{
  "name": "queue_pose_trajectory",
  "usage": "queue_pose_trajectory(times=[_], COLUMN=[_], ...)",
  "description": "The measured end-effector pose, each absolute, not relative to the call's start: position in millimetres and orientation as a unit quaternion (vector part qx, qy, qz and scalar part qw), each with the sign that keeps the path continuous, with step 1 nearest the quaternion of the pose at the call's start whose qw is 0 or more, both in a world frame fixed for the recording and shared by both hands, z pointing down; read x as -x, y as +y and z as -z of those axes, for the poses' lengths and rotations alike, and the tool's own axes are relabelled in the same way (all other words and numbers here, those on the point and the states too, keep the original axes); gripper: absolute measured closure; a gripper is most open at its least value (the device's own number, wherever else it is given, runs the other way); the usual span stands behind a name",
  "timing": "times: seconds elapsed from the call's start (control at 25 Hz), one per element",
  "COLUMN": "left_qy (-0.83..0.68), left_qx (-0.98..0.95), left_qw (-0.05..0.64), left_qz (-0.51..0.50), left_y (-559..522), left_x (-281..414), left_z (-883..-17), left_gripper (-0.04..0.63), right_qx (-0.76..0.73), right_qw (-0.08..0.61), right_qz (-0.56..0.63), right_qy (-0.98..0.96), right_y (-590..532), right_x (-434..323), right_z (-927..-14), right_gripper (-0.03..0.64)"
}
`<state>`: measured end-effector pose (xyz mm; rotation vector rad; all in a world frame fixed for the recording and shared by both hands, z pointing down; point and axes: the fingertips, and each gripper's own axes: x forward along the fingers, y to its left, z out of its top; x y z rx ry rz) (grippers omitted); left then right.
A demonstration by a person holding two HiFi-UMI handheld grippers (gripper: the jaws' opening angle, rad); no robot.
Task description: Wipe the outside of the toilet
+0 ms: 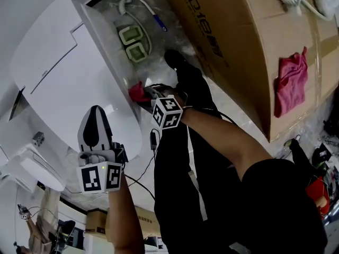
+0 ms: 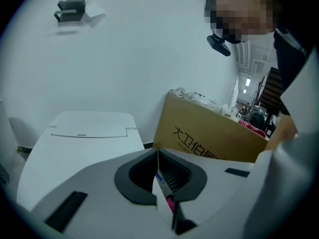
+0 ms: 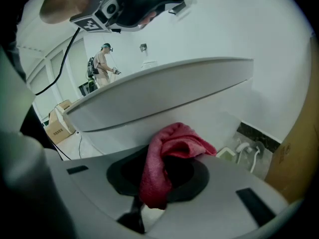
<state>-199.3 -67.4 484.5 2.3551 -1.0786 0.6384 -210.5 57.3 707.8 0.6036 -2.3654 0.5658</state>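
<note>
The white toilet [image 1: 63, 73] has its lid down and fills the left of the head view. My right gripper [image 1: 147, 94] is shut on a red cloth [image 1: 137, 91] and holds it against the toilet's side, under the seat rim. In the right gripper view the cloth [image 3: 167, 158] bunches out of the jaws just below the toilet's rim [image 3: 159, 93]. My left gripper [image 1: 96, 112] hovers over the bowl's front end, shut with nothing in it. The left gripper view looks past the shut left gripper [image 2: 158, 156] to the toilet lid [image 2: 84, 138].
A big cardboard box [image 1: 238, 46] stands close on the right with a second pink cloth [image 1: 291, 83] draped on it. Green slippers [image 1: 132, 41] and a toilet brush [image 1: 148, 9] lie in the gap behind. Cables trail on the floor. Another person [image 3: 103, 63] stands far off.
</note>
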Motion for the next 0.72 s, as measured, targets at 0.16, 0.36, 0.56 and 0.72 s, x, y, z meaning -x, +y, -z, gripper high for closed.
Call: queue_pose_trajectory(times=[0.16,0.36,0.56,0.72], left_qy=[-0.378,-0.370,-0.364,-0.368], left_qx=[-0.862,-0.866,-0.870,-0.867], left_qw=[0.238,0.240,0.240,0.248], left_qz=[-0.239,-0.237,-0.230,-0.228], left_y=[-51.0,-46.6,-52.5,-60.2], left_x=[198.4,190.2,175.5,168.5], left_z=[-493.5,-497.6,-499.0,-499.5], left_gripper=[0.575,0.575,0.575,0.575], right_qx=[-0.221,-0.169,-0.123,0.054], right_qw=[0.303,0.308,0.309,0.317], right_qz=[-0.240,-0.242,-0.257,-0.240], right_qy=[-0.895,-0.905,-0.908,-0.916], right_y=[97.4,134.8,152.2,216.2], right_x=[225.5,241.0,248.1,266.6], right_z=[-705.5,-700.6,-696.8,-687.4], right_gripper=[0.522,0.523,0.523,0.526])
